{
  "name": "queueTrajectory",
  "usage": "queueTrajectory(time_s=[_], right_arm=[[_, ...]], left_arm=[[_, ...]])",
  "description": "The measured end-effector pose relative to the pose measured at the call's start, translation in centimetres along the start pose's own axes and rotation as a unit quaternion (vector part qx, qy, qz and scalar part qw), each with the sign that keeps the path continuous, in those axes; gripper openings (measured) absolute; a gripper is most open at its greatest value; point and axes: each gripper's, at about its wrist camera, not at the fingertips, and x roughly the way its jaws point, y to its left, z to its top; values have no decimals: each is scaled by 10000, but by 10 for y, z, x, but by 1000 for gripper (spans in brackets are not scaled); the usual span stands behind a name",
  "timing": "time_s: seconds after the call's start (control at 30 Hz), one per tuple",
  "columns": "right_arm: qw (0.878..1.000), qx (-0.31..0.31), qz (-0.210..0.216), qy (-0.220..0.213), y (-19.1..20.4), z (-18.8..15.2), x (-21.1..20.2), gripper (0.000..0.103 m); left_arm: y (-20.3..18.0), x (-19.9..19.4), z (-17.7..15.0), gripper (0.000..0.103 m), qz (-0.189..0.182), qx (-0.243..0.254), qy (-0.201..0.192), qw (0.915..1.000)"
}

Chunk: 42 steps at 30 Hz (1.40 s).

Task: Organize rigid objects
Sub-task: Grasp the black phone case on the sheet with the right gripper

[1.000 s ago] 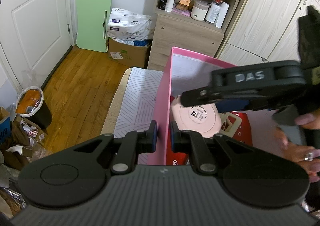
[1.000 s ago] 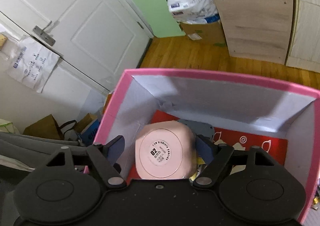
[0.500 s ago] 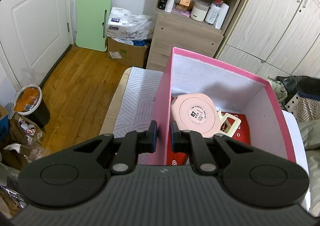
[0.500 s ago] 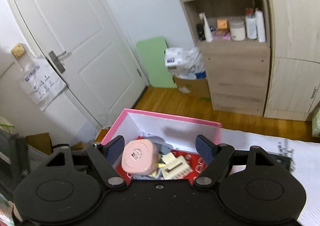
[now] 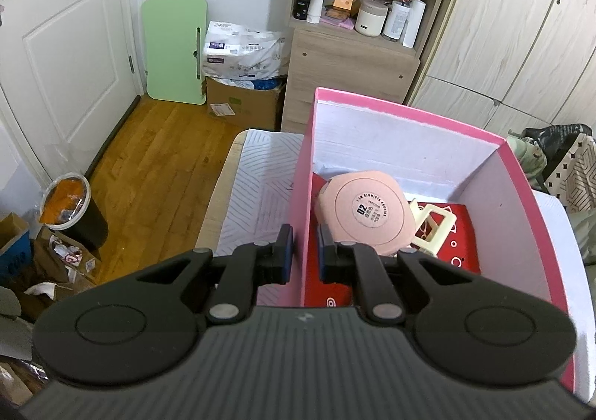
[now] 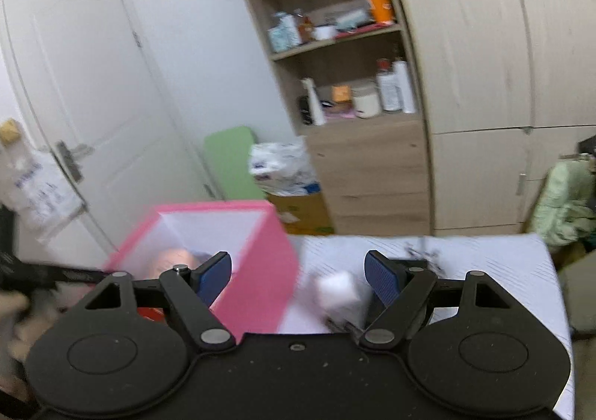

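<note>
A pink box [image 5: 409, 114] stands on the white patterned table [image 5: 257, 189]. In the left wrist view my left gripper [image 5: 303, 256] is shut on the box's near left wall, one pad on each side. Inside the box a round pink case [image 5: 367, 211] lies on a red bottom [image 5: 462, 245], with a cream plastic piece [image 5: 434, 230] beside it. In the blurred right wrist view my right gripper [image 6: 298, 273] is open and empty, near the right side of the pink box [image 6: 260, 271]. A small white object [image 6: 341, 293] lies on the table between its fingers.
A wooden shelf unit [image 5: 354, 59] and wardrobe doors [image 5: 503, 29] stand behind the table. A green board [image 5: 173, 47], a cardboard box [image 5: 242, 103] and a bin [image 5: 70, 211] are on the floor to the left. Clothing [image 6: 562, 204] lies at the right, and small dark items [image 6: 421, 256] sit on the table.
My right gripper has drawn out of the box and swung to its right side, still open, leaving the pink case inside. The left gripper keeps its hold on the wall.
</note>
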Motion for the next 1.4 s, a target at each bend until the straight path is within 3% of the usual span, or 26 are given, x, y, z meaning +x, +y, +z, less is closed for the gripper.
queueTrajectory(time_s=[0.17, 0.3, 0.67, 0.83, 0.97, 1.0, 1.03, 1.4], right_arm=[[9974, -273, -644, 144, -20, -21, 26, 83], [9938, -443, -909, 454, -36, -30, 56, 83], [9804, -533, -1317, 1369, -50, -26, 113, 82], [9770, -534, -1288, 1614, -52, -16, 123, 83], [9759, -484, -1344, 1648, -54, -11, 129, 84], [9762, -448, -1370, 1620, -54, -11, 128, 81], [9774, -453, -1351, 1564, -53, -10, 126, 71], [9810, -413, -1327, 1357, -42, -6, 102, 70]], left_arm=[[-2, -1, -1, 10, -6, -27, -7, 10000], [-3, -1, -1, 11, -5, -12, -10, 10000], [0, -2, -1, 11, -74, -61, -10, 10000], [4, -1, 1, 11, -83, -61, -12, 9999], [5, 0, 1, 11, -97, -99, -8, 9999], [5, 0, 1, 11, -96, -90, -10, 9999], [5, 0, 1, 11, -96, -83, -10, 9999], [1, -1, -2, 11, -23, 31, -68, 10000]])
